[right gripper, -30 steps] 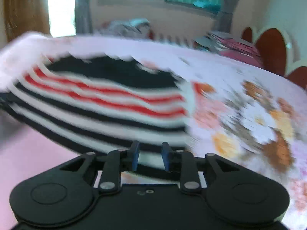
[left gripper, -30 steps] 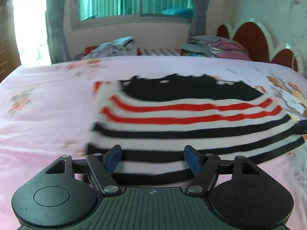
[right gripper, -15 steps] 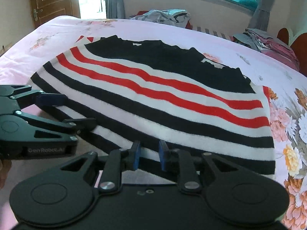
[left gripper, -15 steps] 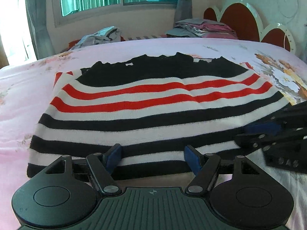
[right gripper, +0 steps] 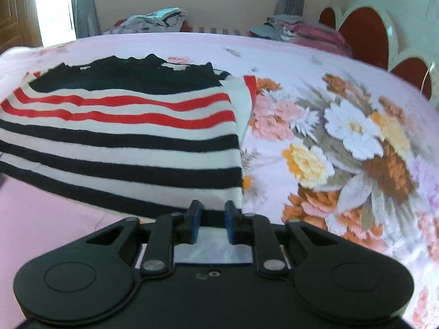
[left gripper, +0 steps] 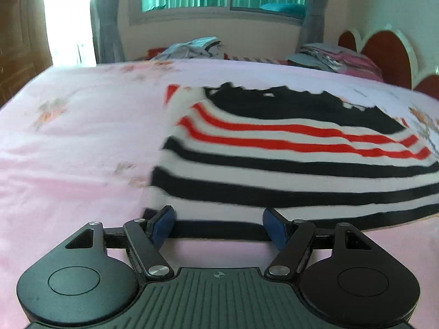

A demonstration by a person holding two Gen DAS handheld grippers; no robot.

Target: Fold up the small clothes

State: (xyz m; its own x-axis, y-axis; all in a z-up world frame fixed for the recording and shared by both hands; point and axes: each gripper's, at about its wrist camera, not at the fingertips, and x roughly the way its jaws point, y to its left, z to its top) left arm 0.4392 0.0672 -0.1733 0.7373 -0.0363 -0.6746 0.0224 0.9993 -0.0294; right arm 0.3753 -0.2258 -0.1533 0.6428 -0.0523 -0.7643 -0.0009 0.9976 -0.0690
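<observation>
The black, white and red striped knit sweater [left gripper: 299,159] lay flat on the pink floral bedsheet [left gripper: 76,142]. The left gripper [left gripper: 218,226] stood wide apart at its hem. The right gripper [right gripper: 210,220], just closing, had a narrow gap at the hem's corner. Both could pinch bedsheet along with the hem.

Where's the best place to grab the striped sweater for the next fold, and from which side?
Take the striped sweater by its near black hem, one corner per tool, coming in from the near bed edge. It lies flat with the hem closest, already between the left tool and the right tool.
</observation>
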